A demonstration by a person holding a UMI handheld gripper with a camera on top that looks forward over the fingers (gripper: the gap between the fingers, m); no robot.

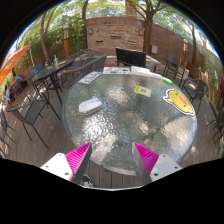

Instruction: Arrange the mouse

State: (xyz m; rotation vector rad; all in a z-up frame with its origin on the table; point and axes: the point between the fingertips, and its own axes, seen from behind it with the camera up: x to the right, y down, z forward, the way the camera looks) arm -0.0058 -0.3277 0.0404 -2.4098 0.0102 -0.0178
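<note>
Magenta pads (78, 156) of the claw (112, 160) sit nearest, spread wide with nothing between them, hovering over the near rim of a round glass surface (120, 125). Beyond the left finger, a white mouse (90, 104) lies on the glass, well apart from the claw. Farther right, a yellow-orange object (180, 100) rests near the rim, with a small yellow-green card (143, 91) between it and the middle. At the far side stands a dark laptop (130, 58) with papers (118, 71) just before it. Metal chairs (30, 108) ring the patio
</note>
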